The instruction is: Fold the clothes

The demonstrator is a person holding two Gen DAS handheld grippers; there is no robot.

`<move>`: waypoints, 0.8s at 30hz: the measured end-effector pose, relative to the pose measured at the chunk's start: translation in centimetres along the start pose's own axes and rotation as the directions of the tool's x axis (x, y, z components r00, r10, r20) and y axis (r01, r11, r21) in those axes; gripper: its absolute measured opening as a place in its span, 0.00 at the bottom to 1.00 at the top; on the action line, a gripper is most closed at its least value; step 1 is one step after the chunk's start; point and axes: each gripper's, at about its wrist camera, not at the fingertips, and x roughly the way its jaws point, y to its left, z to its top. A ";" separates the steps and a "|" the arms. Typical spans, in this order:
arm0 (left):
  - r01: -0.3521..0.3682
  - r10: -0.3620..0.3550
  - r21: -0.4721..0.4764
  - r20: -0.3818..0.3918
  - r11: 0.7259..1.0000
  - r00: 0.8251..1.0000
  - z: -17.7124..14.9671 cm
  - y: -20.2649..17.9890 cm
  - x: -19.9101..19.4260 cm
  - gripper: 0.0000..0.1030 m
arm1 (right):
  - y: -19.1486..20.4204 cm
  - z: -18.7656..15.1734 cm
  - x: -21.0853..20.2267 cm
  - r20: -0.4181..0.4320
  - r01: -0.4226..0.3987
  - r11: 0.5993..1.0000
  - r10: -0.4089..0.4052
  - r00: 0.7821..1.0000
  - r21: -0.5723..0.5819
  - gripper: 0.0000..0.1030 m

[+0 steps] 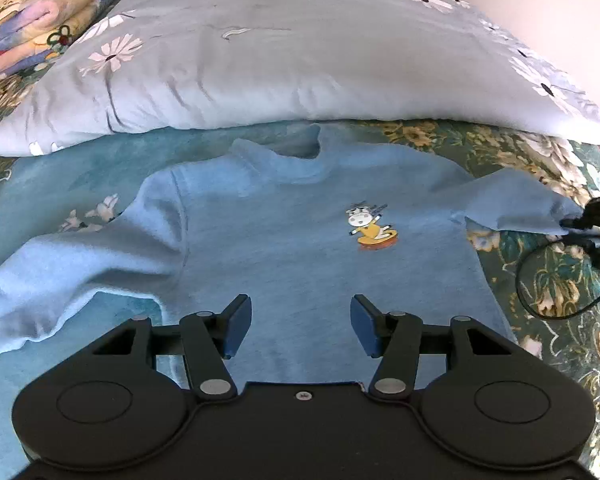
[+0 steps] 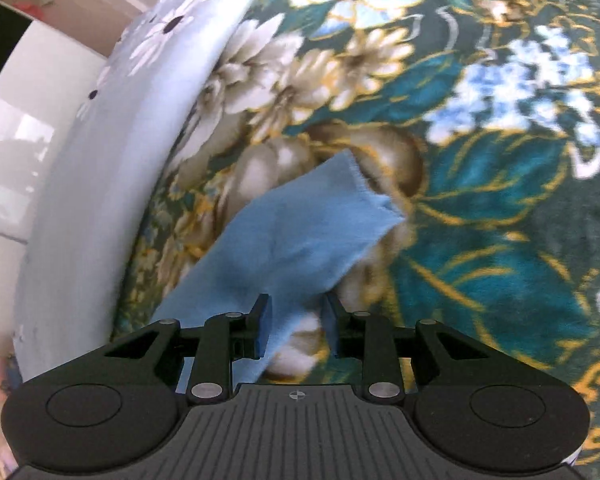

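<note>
Shirt [image 1: 268, 248] lies flat on the bed [image 2: 500, 220] ahead of the open, empty left gripper [image 1: 300, 330], its sleeve [image 2: 300, 240] running between the right gripper's [image 2: 296, 326] parted jaws, unpinched.

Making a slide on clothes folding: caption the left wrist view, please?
Open left gripper above a light blue sweater spread on the bed.
</note>
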 end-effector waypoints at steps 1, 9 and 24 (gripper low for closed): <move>-0.005 0.005 -0.003 -0.001 1.000 1.000 -0.1 0.2 -0.2 0.52 | 0.4 0.2 0.2 0.003 0.002 1.000 -0.002 1.000 -0.020 0.05; -0.055 0.057 -0.055 0.028 0.997 0.998 -0.3 4.4 -1.2 0.52 | 8.7 -1.0 -3.3 0.157 -0.009 0.897 0.087 0.984 -0.443 0.02; -0.033 0.051 -0.316 0.050 0.948 0.997 -1.1 13.1 -1.5 0.53 | 21.0 -28.9 -3.6 -0.303 -0.303 -0.028 0.150 0.941 -0.953 0.02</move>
